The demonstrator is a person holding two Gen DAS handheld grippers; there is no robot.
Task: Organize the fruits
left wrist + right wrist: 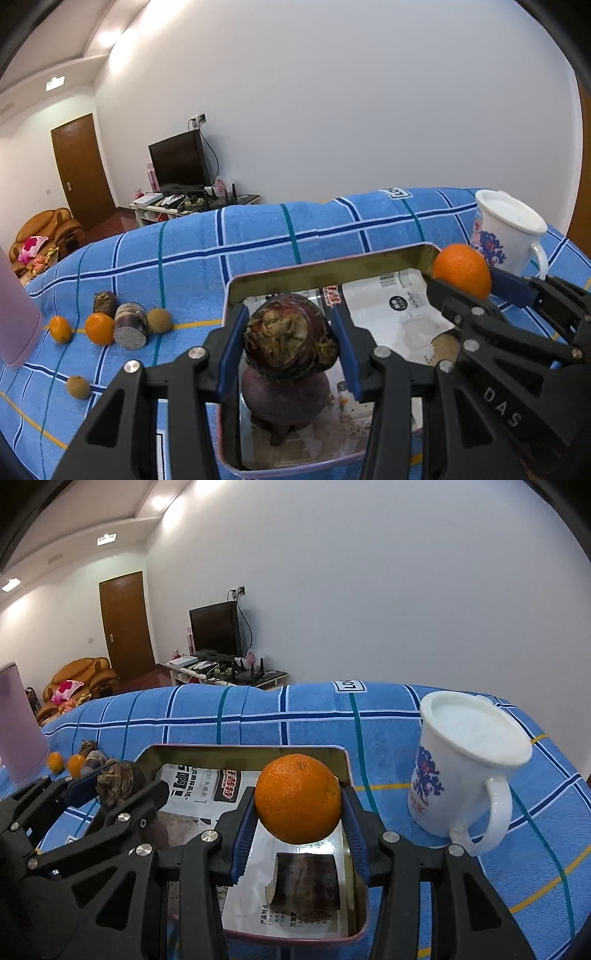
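My left gripper (289, 341) is shut on a dark purple mangosteen (290, 338) and holds it above the left part of the metal tin tray (332, 267); another purple fruit (286, 398) lies in the tray below it. My right gripper (298, 808) is shut on an orange (297, 798) above the tray's right part (347, 771). A dark cut piece (306, 884) lies in the tray under the orange. The right gripper with the orange (462, 269) also shows in the left wrist view.
Loose fruit lies left of the tray on the blue checked cloth (192, 266): two small oranges (99, 328), a cut dark piece (129, 325), brown longans (78, 386). A white mug (465, 771) stands right of the tray. A pink container (14, 317) stands far left.
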